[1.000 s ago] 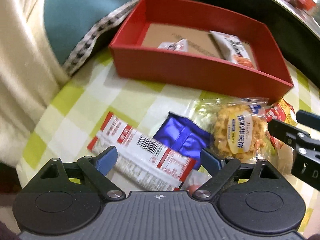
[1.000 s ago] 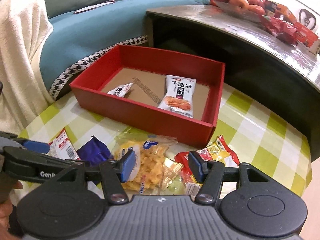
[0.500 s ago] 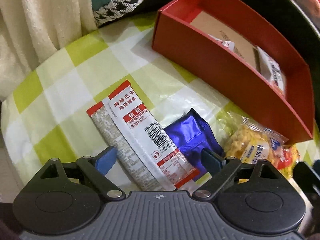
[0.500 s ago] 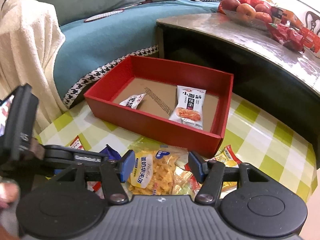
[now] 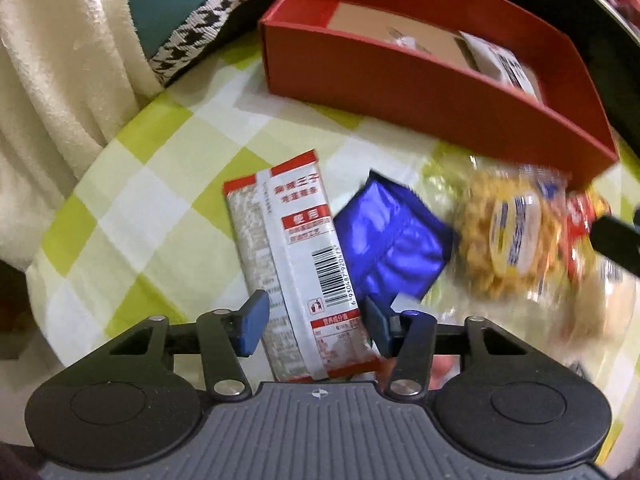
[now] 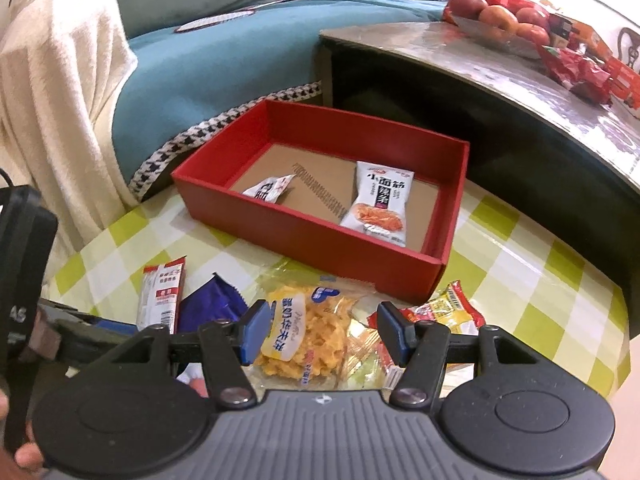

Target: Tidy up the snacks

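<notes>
On the green-checked cloth lies a long red-and-white packet point(image 5: 296, 248), and my left gripper point(image 5: 314, 330) points down over its near end. The jaws are closing with the packet between them. The blue pads stand at its two long edges and the packet lies flat, unbent. A blue foil packet point(image 5: 392, 248) touches its right side, and a yellow snack bag point(image 6: 308, 332) lies further right. My right gripper point(image 6: 324, 336) hovers open above that bag with nothing gripped. The red box point(image 6: 304, 236) behind holds two white packets point(image 6: 378, 204).
A red-and-yellow packet point(image 6: 444, 312) lies right of the yellow bag. A cream blanket point(image 6: 60, 100) and a teal sofa point(image 6: 208, 68) border the table on the left. A dark higher table point(image 6: 500, 80) with fruit point(image 6: 496, 16) stands behind the box.
My left gripper's jaws have narrowed from wide apart to the edges of the red-and-white packet, which now runs more upright in its view. The right gripper keeps the same opening over the yellow bag.
</notes>
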A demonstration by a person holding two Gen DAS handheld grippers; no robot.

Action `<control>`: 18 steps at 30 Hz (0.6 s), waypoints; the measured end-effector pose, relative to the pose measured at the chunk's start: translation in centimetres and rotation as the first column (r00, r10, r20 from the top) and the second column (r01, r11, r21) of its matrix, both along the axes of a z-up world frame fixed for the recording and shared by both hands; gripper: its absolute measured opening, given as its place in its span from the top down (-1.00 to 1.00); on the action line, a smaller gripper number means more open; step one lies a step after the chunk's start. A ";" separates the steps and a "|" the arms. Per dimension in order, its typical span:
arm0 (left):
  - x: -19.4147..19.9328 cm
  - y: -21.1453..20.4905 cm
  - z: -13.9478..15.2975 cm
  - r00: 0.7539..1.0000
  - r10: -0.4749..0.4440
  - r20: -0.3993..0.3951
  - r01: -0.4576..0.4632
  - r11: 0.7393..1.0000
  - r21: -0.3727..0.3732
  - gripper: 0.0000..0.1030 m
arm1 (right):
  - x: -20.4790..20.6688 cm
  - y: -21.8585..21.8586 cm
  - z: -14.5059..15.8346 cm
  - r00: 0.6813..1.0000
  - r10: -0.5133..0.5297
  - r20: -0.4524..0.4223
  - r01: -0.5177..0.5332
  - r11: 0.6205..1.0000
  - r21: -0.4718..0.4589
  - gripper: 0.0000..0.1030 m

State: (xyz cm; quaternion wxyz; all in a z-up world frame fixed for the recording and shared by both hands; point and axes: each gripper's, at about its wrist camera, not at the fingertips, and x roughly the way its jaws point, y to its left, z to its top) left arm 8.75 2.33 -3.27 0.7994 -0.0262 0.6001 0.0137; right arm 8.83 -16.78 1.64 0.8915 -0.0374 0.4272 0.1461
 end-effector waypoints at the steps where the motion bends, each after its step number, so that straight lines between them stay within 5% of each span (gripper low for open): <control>1: -0.2 0.3 -0.1 1.000 -0.008 -0.008 0.008 1.000 -0.006 -0.38 | 0.0 0.1 -0.1 1.000 0.003 -0.002 -0.003 1.000 -0.004 -0.18; 4: -0.3 1.3 -0.5 0.999 0.030 -0.013 -0.030 1.000 0.004 -0.65 | -0.1 0.4 -0.3 1.000 0.013 -0.006 -0.013 1.000 -0.014 -0.18; 7: 0.2 1.8 -0.9 0.998 0.067 -0.005 -0.067 0.998 -0.011 -0.65 | -0.4 0.2 -0.3 1.000 0.015 -0.008 -0.015 1.000 -0.019 -0.18; 13: 0.0 1.4 -0.4 0.999 0.046 0.016 -0.045 0.998 -0.052 -0.05 | -2.4 -2.6 -0.2 0.997 -0.077 -0.023 0.077 0.997 0.004 -0.18; 18: -0.6 0.8 0.2 0.999 -0.010 0.046 0.013 0.997 -0.070 0.14 | -6.2 -5.6 -1.5 0.974 -0.203 -0.104 0.205 0.979 0.007 -0.19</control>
